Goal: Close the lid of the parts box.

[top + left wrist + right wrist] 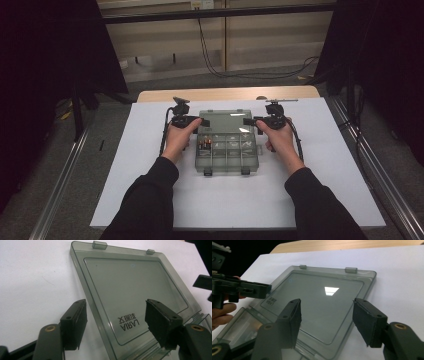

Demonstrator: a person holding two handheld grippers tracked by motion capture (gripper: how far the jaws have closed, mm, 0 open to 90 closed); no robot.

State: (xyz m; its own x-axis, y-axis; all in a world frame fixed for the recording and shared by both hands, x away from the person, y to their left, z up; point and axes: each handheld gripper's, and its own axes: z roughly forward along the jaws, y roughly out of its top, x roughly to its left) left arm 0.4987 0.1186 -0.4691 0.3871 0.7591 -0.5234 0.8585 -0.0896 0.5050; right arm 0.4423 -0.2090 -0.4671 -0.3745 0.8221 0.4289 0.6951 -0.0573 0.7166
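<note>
1. Left gripper (199, 121), left of centre in the high view: fingers (75, 322) apart, straddling the lid's (130, 292) left edge, not pressing it.
2. Box (227, 155) at frame centre on the white table (150, 165), lid lying open and flat.
3. Right gripper (248, 121), right of centre: fingers (368, 322) apart over the lid's right edge.

The compartment box (227, 155) lay centred on the worktop (150, 190), its open lid (225, 121) flat behind it. The left tongs (200, 121) and right tongs (248, 121) flanked the lid.
</note>
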